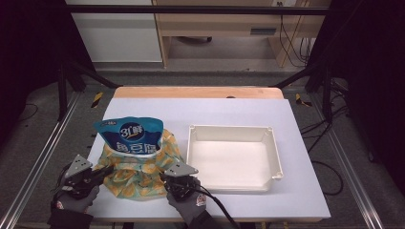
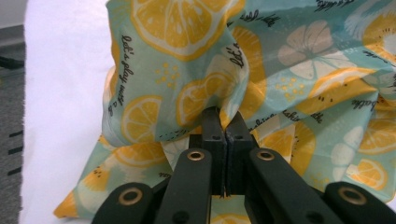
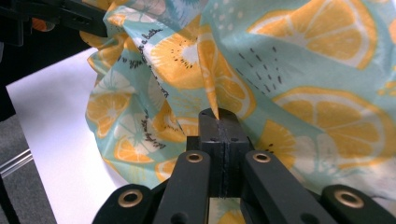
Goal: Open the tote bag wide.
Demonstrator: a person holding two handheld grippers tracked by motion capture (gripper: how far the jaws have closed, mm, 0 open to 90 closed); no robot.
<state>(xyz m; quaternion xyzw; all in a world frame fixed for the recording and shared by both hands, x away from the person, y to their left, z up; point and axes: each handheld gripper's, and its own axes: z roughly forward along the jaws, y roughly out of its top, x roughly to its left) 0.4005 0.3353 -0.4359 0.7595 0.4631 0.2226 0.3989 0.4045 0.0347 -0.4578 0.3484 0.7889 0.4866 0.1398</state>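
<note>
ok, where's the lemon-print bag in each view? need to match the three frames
High view: lemon-print bag lower left on the white table, a blue packet sticking out of its top, white tray beside it.
Left gripper view: bag across the upper frame, a fold pinched between the shut jaws.
Right gripper view: bag centre to right, a fold pinched likewise.
Shared landmark: the white table.

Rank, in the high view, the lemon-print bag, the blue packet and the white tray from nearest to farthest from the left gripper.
From the left gripper:
1. Lemon-print bag: the jaws are shut on a fold of it at its left side.
2. Blue packet: sticks up out of the bag, just beyond and to the right.
3. White tray: farthest, on the table's right half, past the right gripper.
</note>
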